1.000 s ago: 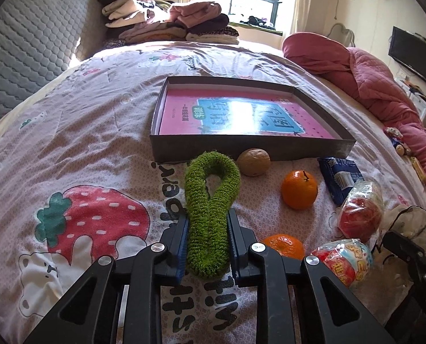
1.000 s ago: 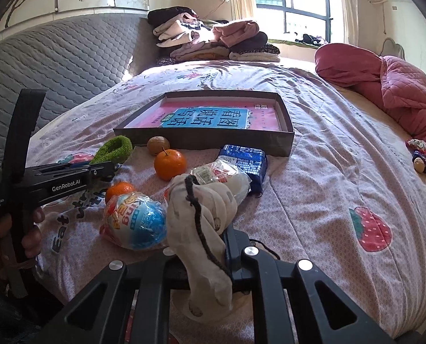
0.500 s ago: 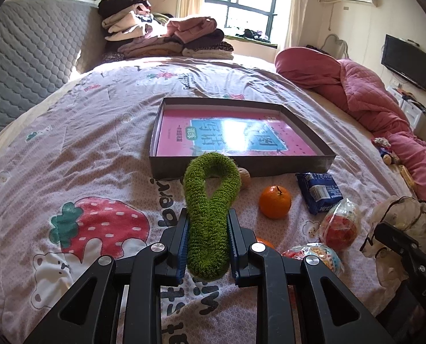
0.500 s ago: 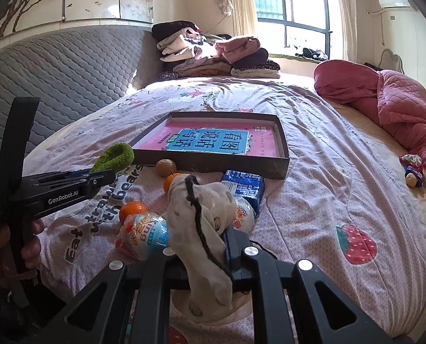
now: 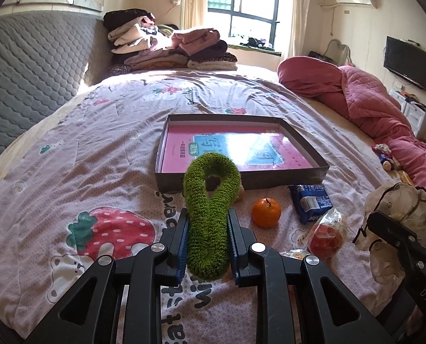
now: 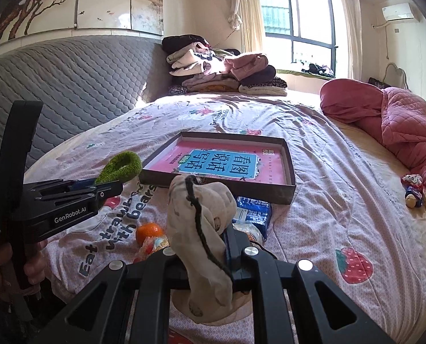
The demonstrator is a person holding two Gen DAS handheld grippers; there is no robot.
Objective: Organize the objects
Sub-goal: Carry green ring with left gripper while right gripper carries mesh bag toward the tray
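Note:
My left gripper (image 5: 208,218) is shut on a fuzzy green loop (image 5: 210,200), held above the bedspread in front of the shallow dark box (image 5: 270,178) with a pink book inside. My right gripper (image 6: 201,235) is shut on a beige cloth pouch (image 6: 204,218) with a dark drawstring, also lifted off the bed; the pouch (image 5: 396,209) also shows at the right of the left wrist view. Below lie an orange (image 5: 266,212), a blue snack packet (image 5: 310,202) and a wrapped red snack (image 5: 326,235).
Folded clothes (image 5: 169,48) are stacked at the head of the bed by the grey padded headboard (image 5: 26,66). A pink quilt (image 5: 365,100) lies bunched along the right side, with small toys (image 6: 412,190) beside it. A hand (image 6: 32,266) holds the left gripper's handle.
Both grippers have risen with their loads, so the bed, box and snacks now sit lower and smaller in both views. The grips have not changed.

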